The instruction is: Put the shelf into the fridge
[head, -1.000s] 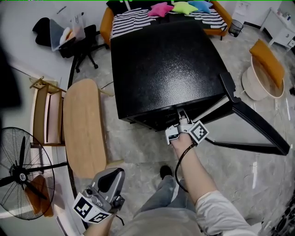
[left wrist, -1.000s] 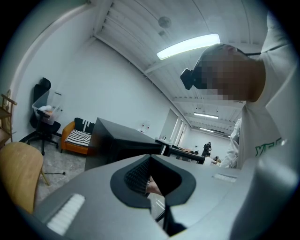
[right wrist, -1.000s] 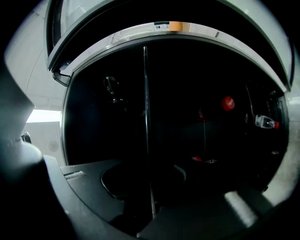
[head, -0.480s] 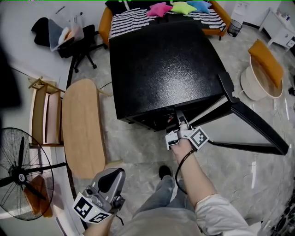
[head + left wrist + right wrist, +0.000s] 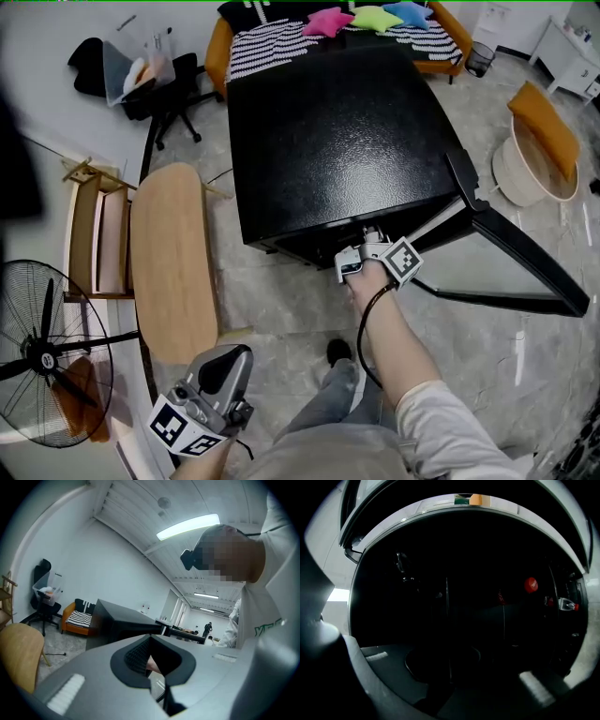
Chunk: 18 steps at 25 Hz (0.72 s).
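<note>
Showing only as thin dark bars in the right gripper view, the shelf sits within the black inside of the fridge, and one bar runs straight down to the seam where the right gripper's jaws meet. As far as that dim view allows, the jaws are drawn together on that bar, with no gap between them. From the head view, the right gripper is pushed in at the top front edge of the fridge, its marker cube just outside, with the person's arm stretched out behind it. Deeper in the fridge, toward the right side, a small red round thing catches some light, though what it is cannot be told. The fridge door stands swung wide open to the right. The left gripper is held low by the person's body, well apart from the fridge; its own view shows its jaws closed on each other with nothing gripped. On the floor to the left of the fridge stands an oval wooden table, with a black fan near the floor's lower left corner. Beyond the fridge is an orange sofa with a striped cover, a black office chair beside it, and a round tub off to the right.
</note>
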Available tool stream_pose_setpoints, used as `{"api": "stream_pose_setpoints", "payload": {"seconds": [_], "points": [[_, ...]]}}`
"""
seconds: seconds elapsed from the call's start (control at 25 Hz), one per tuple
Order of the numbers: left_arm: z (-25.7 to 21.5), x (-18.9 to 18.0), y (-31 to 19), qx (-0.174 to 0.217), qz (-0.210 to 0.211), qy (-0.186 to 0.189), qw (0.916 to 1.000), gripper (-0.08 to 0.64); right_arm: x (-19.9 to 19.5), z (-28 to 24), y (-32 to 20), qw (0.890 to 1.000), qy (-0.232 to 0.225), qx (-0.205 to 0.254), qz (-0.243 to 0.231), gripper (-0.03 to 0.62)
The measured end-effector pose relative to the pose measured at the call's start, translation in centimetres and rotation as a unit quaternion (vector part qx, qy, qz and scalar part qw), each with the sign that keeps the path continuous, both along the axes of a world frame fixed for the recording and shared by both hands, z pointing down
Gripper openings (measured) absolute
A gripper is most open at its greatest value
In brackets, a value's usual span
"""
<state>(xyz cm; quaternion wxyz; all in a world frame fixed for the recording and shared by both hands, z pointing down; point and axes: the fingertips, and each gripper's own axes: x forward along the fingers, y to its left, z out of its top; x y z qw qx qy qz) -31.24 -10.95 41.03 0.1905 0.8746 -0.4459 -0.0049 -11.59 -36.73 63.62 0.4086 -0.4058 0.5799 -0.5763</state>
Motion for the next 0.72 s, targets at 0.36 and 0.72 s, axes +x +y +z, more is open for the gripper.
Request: {"api": "stream_pose_setpoints", "payload": {"seconds": [0.36,0.72], "points": [[0.1,-0.6,0.1,-0.005,-0.006,-0.007,0.9999,-0.005,-0.6,-0.1,-2.4,1.0,-0.011,0.006,0.009,0.031],[0.3,-1.0,0.2,-0.007,-0.011,-0.012,0.9998,-0.005,-0.8,-0.1,-3.5,0.999,-0.025,0.021,0.033,0.035]]}}
